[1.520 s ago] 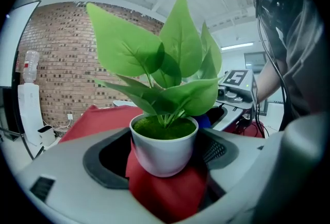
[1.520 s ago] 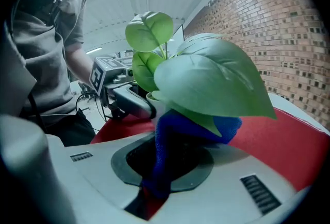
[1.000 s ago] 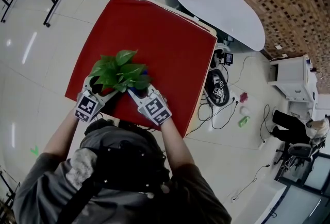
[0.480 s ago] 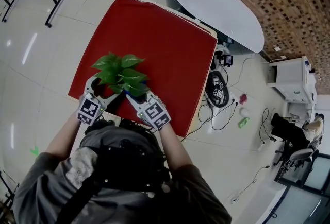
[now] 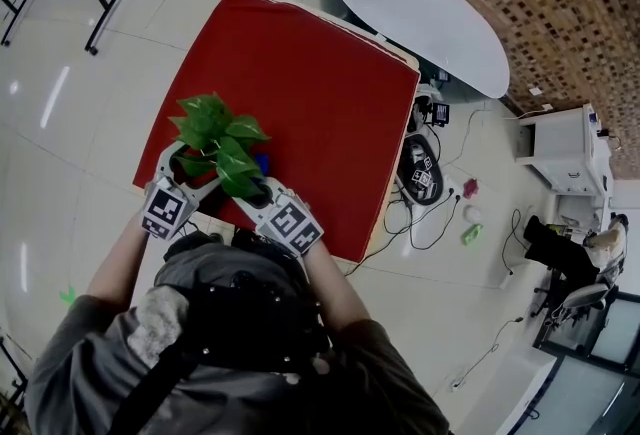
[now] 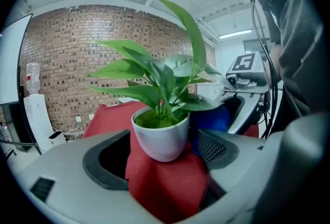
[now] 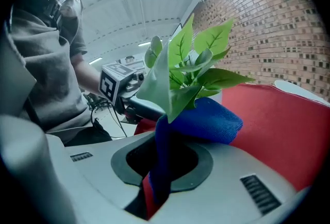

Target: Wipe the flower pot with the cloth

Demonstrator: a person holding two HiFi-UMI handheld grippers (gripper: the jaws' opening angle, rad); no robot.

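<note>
Two grippers, one flower pot, one cloth. Going from the left, the left gripper (image 5: 190,173) has its jaws closed in on either side of the white flower pot (image 6: 160,140) at the near left edge of the red table (image 5: 320,73), and the right gripper (image 5: 258,191) is pinched tight on the blue cloth (image 7: 206,120), which bunches up right against the pot's side. In the head view the pot's pretty much buried under the plant's leaves (image 5: 215,128) and the cloth is just a blue sliver, and in the right gripper view cloth and leaves cover nearly all of the pot.
</note>
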